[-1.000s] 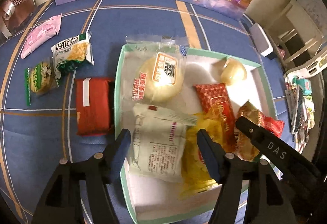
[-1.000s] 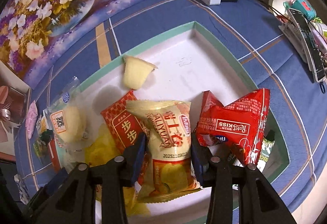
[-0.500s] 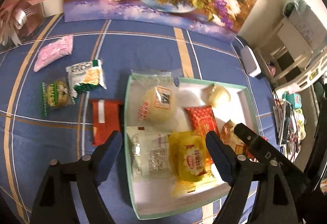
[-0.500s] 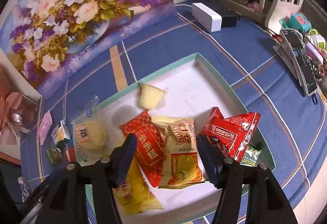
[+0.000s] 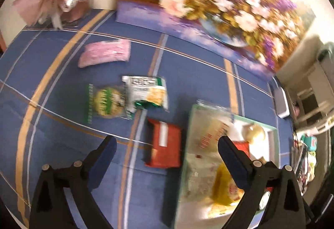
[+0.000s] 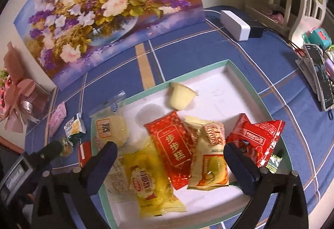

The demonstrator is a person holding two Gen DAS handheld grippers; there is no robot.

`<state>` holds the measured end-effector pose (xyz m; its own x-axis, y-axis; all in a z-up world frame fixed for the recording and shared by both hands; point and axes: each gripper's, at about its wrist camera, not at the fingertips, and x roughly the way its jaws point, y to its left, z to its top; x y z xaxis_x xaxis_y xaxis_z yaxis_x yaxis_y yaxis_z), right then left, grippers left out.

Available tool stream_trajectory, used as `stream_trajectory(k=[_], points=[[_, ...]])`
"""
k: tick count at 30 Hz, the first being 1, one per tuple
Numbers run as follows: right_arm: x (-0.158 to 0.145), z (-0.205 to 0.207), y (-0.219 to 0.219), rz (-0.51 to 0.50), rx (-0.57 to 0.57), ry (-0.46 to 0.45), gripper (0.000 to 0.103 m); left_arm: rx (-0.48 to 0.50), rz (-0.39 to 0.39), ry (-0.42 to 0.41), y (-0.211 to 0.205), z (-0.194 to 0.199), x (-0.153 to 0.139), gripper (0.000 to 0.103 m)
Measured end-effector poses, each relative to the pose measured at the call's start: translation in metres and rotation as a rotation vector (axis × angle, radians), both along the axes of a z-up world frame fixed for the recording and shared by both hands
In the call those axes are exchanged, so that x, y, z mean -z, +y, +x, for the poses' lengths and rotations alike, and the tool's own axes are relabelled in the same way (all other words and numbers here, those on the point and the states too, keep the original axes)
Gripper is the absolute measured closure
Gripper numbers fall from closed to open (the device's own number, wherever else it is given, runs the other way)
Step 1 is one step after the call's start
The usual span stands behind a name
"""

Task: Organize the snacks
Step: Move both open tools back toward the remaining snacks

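Both claws are released and empty, their jaws having just been opening. The right gripper (image 6: 170, 163) hangs above the mint-rimmed tray (image 6: 246, 80), wide apart over the packets it looks down on: a red packet with gold characters (image 6: 173, 147) and a cream and orange snack bag (image 6: 210, 158) lie between its fingers, a yellow cake packet (image 6: 148, 179) sits beside its left finger, and a red biscuit bag (image 6: 256, 141) lies just past its right finger. Farther ahead rest a clear-wrapped round bun (image 6: 110, 128) and a pale jelly cup (image 6: 180, 96).

So most of the sorting looks done; the tray holds at least six snacks.

The left gripper (image 5: 166, 153) is spread just as wide over the blue checked tablecloth (image 5: 187, 74), beside the tray's near wall. A flat red packet (image 5: 165, 147) lies between its fingers, just outside the tray. Ahead of it are a green-and-white cracker packet (image 5: 146, 91) touching a green round-biscuit packet (image 5: 105, 101), and farther off a pink packet (image 5: 104, 55). The left view is motion-blurred, so the labels cannot be read.

Those four remain to be moved; the red one seems the likely next pick.
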<state>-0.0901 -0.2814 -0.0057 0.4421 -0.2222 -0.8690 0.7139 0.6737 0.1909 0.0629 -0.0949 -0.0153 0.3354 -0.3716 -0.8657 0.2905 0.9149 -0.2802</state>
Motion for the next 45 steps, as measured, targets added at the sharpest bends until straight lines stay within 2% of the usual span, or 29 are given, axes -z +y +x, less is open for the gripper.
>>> stream_trajectory(k=[8, 15, 21, 26, 33, 41, 43, 45], points=[[-0.005, 0.011, 0.018, -0.001, -0.042, -0.011, 0.000, -0.078, 0.057, -0.022, 0.033, 0.016, -0.002, 0.005], [-0.012, 0.028, 0.045, -0.029, -0.095, -0.001, 0.000, -0.160, 0.148, -0.035, 0.067, 0.031, -0.005, 0.005], [-0.015, 0.049, 0.070, -0.033, -0.154, 0.019, 0.000, -0.228, 0.219, 0.019, 0.094, 0.046, 0.006, 0.005], [-0.009, 0.070, 0.089, 0.019, -0.216, 0.017, 0.000, -0.250, 0.210, 0.074, 0.106, 0.054, 0.016, 0.005], [0.006, 0.101, 0.111, 0.041, -0.285, 0.053, 0.001, -0.255, 0.216, 0.099, 0.105, 0.066, 0.021, 0.005], [0.029, 0.133, 0.120, 0.078, -0.334, 0.100, 0.006, -0.277, 0.219, 0.143, 0.103, 0.085, 0.034, 0.005], [0.034, 0.141, 0.121, 0.086, -0.349, 0.112, 0.012, -0.277, 0.213, 0.152, 0.103, 0.089, 0.039, 0.005], [0.039, 0.146, 0.121, 0.094, -0.357, 0.122, 0.013, -0.273, 0.208, 0.171, 0.102, 0.094, 0.046, 0.005]])
